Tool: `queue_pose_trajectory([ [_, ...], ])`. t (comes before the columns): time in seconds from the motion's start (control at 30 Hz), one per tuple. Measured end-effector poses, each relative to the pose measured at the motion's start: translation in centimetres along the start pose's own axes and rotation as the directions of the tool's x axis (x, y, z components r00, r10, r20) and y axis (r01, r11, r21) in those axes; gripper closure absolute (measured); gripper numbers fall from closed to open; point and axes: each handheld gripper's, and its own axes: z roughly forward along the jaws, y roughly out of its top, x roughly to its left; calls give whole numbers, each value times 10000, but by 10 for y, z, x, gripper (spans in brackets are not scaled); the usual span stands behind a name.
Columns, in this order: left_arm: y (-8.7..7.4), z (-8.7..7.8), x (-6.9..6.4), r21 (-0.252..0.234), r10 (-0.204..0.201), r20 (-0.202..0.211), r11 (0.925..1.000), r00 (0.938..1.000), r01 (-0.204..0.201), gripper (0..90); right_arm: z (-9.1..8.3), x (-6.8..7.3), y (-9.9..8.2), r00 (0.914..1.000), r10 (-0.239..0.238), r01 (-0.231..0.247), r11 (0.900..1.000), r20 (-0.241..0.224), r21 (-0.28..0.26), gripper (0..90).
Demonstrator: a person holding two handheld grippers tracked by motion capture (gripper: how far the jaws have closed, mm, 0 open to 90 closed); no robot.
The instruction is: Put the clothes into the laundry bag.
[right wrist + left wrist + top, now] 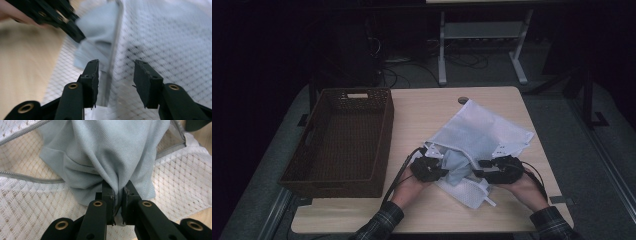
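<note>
1. Centrally on the table, a white mesh bag is laid, its mouth turned toward the person.
2. A pale blue cloth is seen sticking out of the bag's mouth, between the two grippers.
3. The cloth is pinched in a bunched fold by the left gripper; its jaws are clenched on the fabric with only that fold between them.
4. In the high view, the left gripper is held at the cloth's left side.
5. The right gripper is held with its jaws parted; nothing is clamped by them.
6. The bag's grey zipper edge is seen running between those parted jaws, with mesh behind; the picture is blurred, so contact cannot be told.
7. In the high view, the right gripper is held at the bag's near right edge.
8. A dark wicker basket is set at the table's left, well apart from the bag.
</note>
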Motion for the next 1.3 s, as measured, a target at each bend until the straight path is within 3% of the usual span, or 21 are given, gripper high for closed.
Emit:
queue_pose_trajectory([
  [0.1,0,0,-1,12,30,5,10000,10000,-30,832,3,-2,-1,9998,-21,18,9999,211,167,770],
  [0.2,1,0,-2,-25,20,-7,10000,10000,-20,834,0,-2,0,9997,-113,112,9999,230,68,857],
  [0.8,34,-10,-16,-934,565,-97,9940,9984,-571,837,-25,-3,10,9997,-90,64,9945,-245,-1043,885],
  [1.0,51,-5,-23,-1009,865,-78,9911,9962,-869,837,-29,-4,13,9996,-139,105,9923,-265,-1234,888],
  [1.3,67,10,-29,-927,951,-262,9909,9951,-972,838,-39,-6,15,9994,-173,124,9872,-296,-1589,892],
])
